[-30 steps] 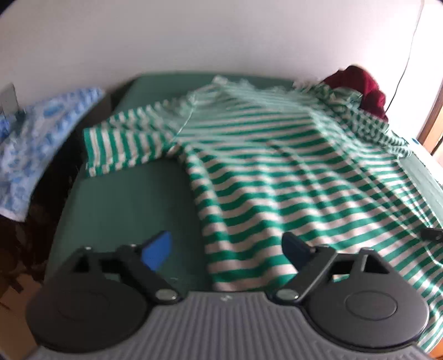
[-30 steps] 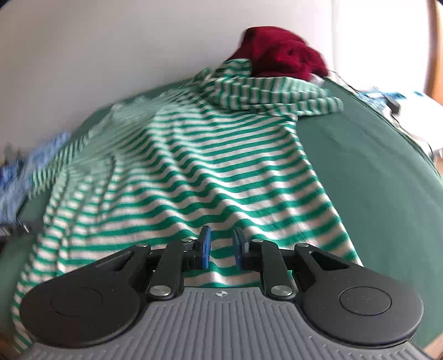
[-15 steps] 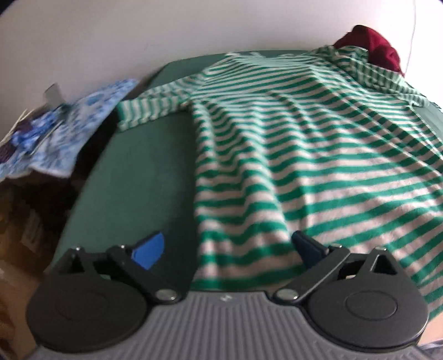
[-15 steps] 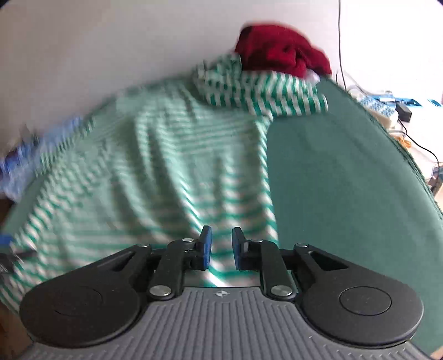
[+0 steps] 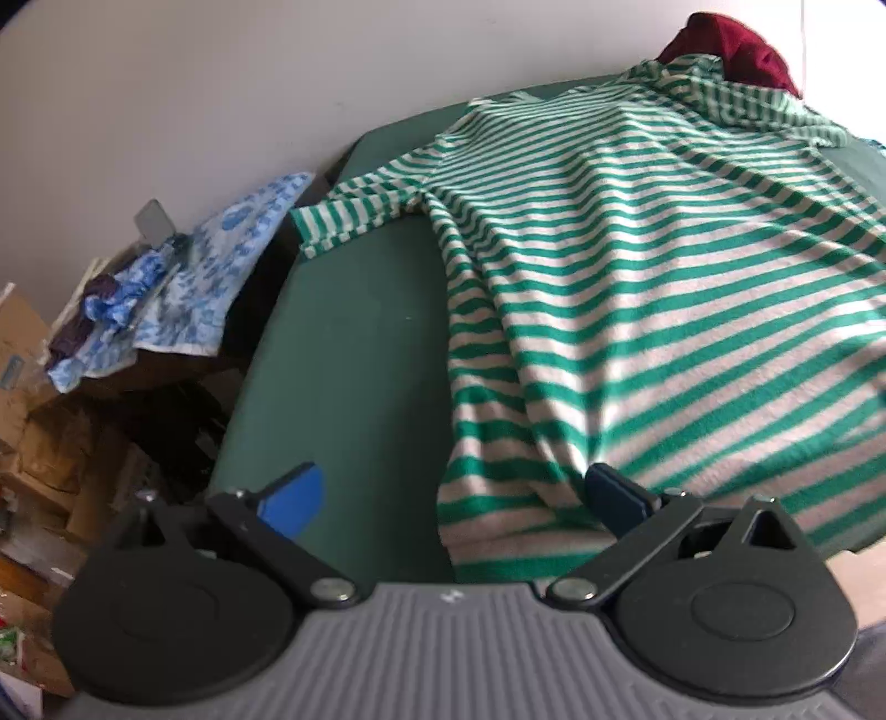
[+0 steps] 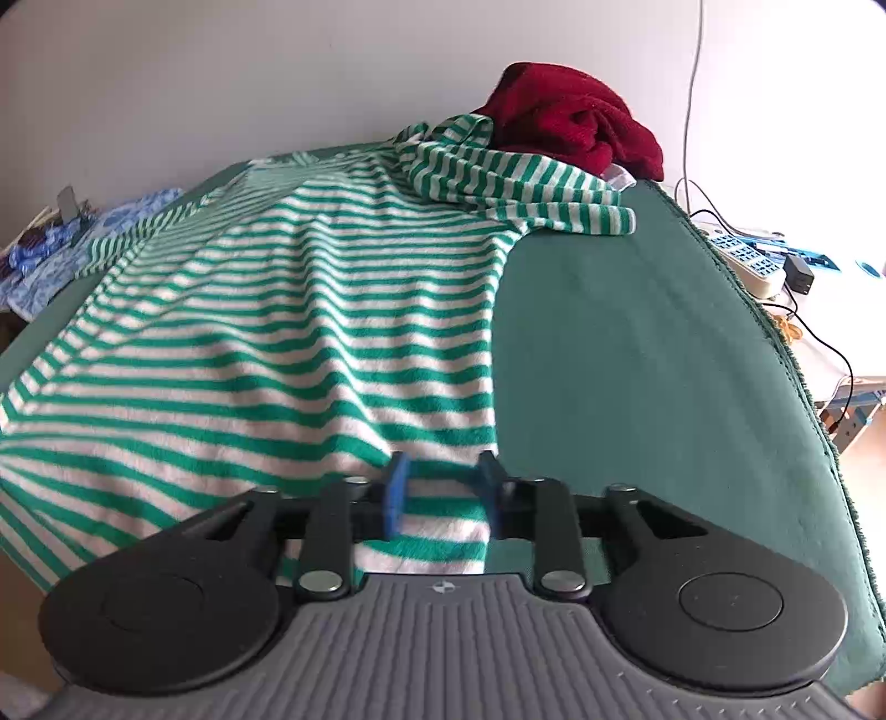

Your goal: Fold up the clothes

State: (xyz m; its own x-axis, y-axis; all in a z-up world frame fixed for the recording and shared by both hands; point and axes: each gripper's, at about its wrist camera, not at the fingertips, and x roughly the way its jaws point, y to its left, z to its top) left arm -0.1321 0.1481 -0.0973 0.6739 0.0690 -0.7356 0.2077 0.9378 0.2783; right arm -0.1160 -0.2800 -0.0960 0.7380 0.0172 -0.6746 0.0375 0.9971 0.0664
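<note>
A green-and-white striped shirt lies spread flat on the green-covered table, its collar at the far end. My left gripper is wide open over the shirt's near left hem corner, and the fabric lies under its right pad. In the right wrist view, the shirt reaches my right gripper with its near right hem corner. Those jaws are opening. The hem shows in the gap between the blue pads, and they do not press on it. The right sleeve is bunched against a red garment.
The red garment sits at the table's far end by the wall. A blue patterned cloth and cardboard boxes lie off the left edge. A power strip with cables is past the right edge. Bare green cover lies right of the shirt.
My left gripper has slid to the left along the hem and opened a little wider. My right gripper has shifted to the shirt's right hem corner and its jaws have parted.
</note>
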